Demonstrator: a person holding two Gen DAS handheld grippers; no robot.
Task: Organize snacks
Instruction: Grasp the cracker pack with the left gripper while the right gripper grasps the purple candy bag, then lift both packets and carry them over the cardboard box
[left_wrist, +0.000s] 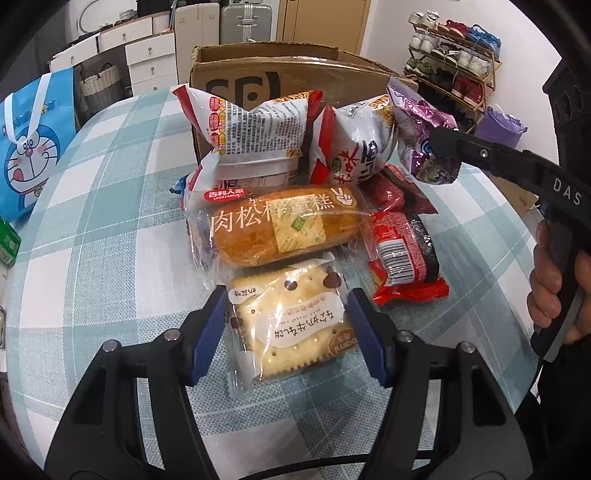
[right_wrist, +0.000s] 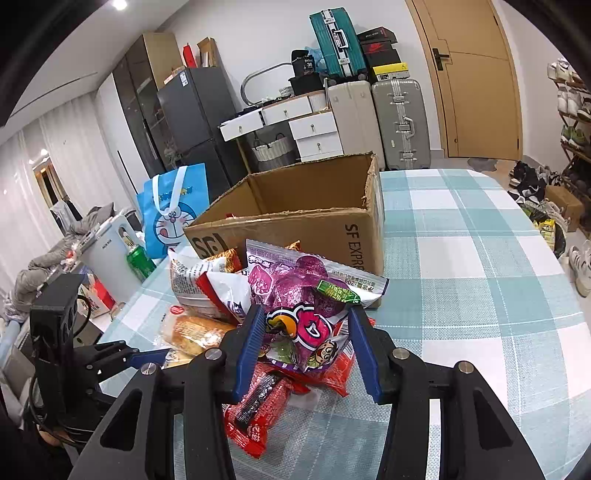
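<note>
Cracker packet (left_wrist: 291, 325) between spread left fingers (left_wrist: 208, 332), purple bag (right_wrist: 306, 314) between right fingers (right_wrist: 251, 347), contact unclear

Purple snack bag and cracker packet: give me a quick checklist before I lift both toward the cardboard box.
1. Right gripper on the crinkly purple foil snack bag: ok, its blue fingers press both sides.
2. Purple bag raised off the pile: ok in the left wrist view.
3. Left gripper on the clear-wrapped square cracker packet: cannot tell, fingers flank it but contact is unclear.
4. Cracker packet free of the long cake bar packet: not ok, their wrappers overlap.
5. Open brown cardboard box has room: ok, the visible interior looks mostly empty.
</note>
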